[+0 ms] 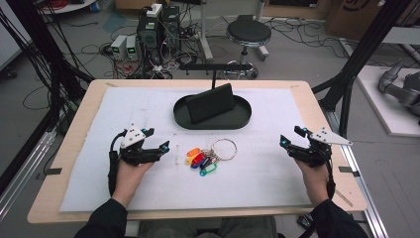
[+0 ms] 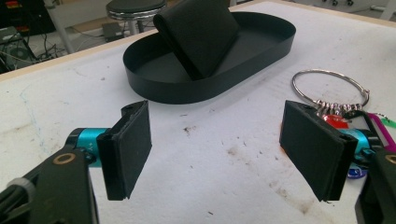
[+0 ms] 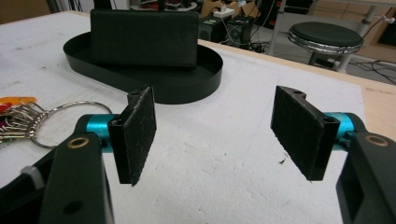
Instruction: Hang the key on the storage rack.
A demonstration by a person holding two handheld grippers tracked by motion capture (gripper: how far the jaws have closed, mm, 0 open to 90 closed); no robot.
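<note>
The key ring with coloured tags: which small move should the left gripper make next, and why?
Probably the left gripper should slide a little toward the key ring. Its jaws stand open with nothing between them, and the coloured tags lie just beside it on the white mat, untouched.

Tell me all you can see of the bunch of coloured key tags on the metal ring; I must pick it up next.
The bunch of coloured key tags lies flat on the white mat: orange, red, blue and green plastic tags on small rings, joined to one large thin metal ring. It sits in front of the black oval tray, between both grippers, untouched.
</note>
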